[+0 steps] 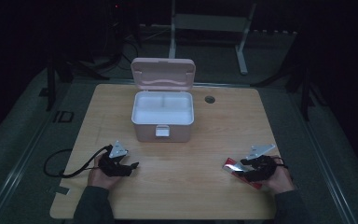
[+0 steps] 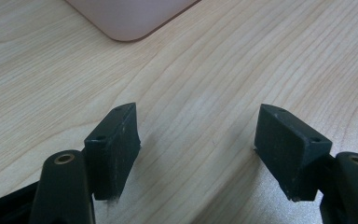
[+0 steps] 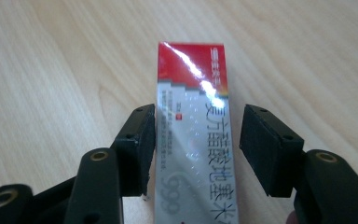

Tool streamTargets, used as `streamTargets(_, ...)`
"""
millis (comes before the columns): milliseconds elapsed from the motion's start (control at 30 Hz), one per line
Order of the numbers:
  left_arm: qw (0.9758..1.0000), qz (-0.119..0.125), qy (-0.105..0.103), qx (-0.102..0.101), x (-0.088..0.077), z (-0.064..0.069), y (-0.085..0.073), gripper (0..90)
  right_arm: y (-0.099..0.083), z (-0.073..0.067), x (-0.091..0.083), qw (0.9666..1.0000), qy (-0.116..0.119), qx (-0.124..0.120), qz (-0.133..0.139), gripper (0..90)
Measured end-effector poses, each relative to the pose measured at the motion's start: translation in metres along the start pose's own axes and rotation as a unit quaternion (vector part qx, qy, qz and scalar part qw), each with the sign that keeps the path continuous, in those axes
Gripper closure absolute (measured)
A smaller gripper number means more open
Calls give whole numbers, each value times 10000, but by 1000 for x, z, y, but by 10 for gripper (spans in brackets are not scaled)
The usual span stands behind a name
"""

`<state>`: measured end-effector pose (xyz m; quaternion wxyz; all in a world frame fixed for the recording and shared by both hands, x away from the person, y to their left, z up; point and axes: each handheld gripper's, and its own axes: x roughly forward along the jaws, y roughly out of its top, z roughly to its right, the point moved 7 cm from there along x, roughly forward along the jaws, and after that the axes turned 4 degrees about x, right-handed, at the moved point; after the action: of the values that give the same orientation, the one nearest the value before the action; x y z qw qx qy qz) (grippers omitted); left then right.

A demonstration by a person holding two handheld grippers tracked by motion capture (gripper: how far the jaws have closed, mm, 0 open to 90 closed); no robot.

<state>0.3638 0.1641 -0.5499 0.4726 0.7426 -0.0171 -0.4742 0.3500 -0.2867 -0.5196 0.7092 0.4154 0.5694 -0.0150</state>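
Dim room, pale wooden surface (image 1: 177,186) under your hands. At twelve o'clock from you a pink box (image 1: 163,122) stands with its lid tipped back, so the white tray inside is open from above; its compartments look empty. Your right gripper (image 3: 193,149) sits at about four o'clock on the surface, fingers (image 3: 137,149) spread around a flat red-and-silver carton (image 3: 193,121) that lies lengthwise between them. The left pad is touching or nearly touching its edge, the right one stands clear, so nothing is pinched yet. Your left gripper (image 2: 196,149), at eight o'clock, holds its fingers (image 2: 114,149) wide apart over bare wood, probably parked out of the way, with the box corner just ahead.
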Motion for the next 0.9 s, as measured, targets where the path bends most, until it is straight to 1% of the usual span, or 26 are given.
streamTargets(33, 10000, 31, -39, -31, 0, 0, 1, 306, 2, 1, -1, 10000, -15, 26, 47, 457)
streamTargets(67, 9999, 26, -96, -18, 0, 0, 1, 328, 4, 1, -1, 9999, -17, 38, 115, 465)
streamTargets(100, 9999, 17, -103, -22, 0, 0, 2, 342, 7, 1, -2, 9998, -28, 65, 158, 477)
streamTargets(167, 9999, 3, -104, 26, -1, -1, 4, 342, 15, 1, -3, 9996, -47, 69, 252, 491)
streamTargets(233, 9999, 60, -100, 1, -2, -2, 8, 345, 25, 0, -3, 9993, -38, 95, 352, 499)
streamTargets(267, 9999, 80, -92, 36, -4, -4, 10, 348, 31, 0, -3, 9992, -55, 82, 381, 502)
streamTargets(300, 9999, 141, -92, 6, -6, -5, 13, 354, 37, -1, -2, 9991, -49, 41, 418, 503)
streamTargets(333, 9999, 141, -92, 6, -6, -5, 13, 356, 37, -1, -2, 9991, -49, 41, 418, 503)
streamTargets(367, 9995, 275, -124, -48, -9, -8, 19, 356, 44, -2, -1, 9990, -39, 8, 446, 503)
streamTargets(400, 9993, 339, -134, -77, -11, -9, 21, 356, 56, -4, 0, 9988, -20, -40, 496, 502)
streamTargets(433, 9992, 371, -135, -81, -13, -12, 24, 357, 62, -5, 1, 9986, -27, -62, 530, 503)
streamTargets(500, 9988, 414, -185, -183, -17, -16, 30, 364, 77, -7, 3, 9982, -5, -125, 582, 503)
streamTargets(533, 9987, 446, -172, -173, -19, -18, 33, 364, 85, -7, 4, 9979, -2, -152, 628, 505)
streamTargets(600, 9988, 429, -135, -182, -22, -23, 39, 364, 99, -8, 7, 9975, -2, -146, 697, 509)
streamTargets(667, 9989, 433, -72, -172, -25, -29, 45, 387, 114, -8, 9, 9968, -14, -139, 786, 509)
streamTargets(700, 9988, 446, -58, -206, -26, -32, 49, 391, 122, -8, 11, 9965, 10, -142, 824, 509)
streamTargets(733, 9988, 446, -58, -206, -26, -32, 49, 399, 122, -8, 11, 9965, 10, -142, 824, 509)
streamTargets(767, 9983, 519, -53, -248, -29, -38, 56, 399, 128, -8, 12, 9962, 2, -141, 855, 509)
streamTargets(800, 9980, 570, -65, -250, -31, -40, 60, 399, 140, -7, 15, 9958, 4, -99, 910, 508)
streamTargets(833, 9978, 604, -55, -264, -33, -42, 64, 399, 145, -6, 15, 9955, 17, -77, 941, 507)
streamTargets(900, 9977, 647, -4, -221, -36, -46, 72, 394, 155, -6, 16, 9949, 16, -70, 1002, 501)
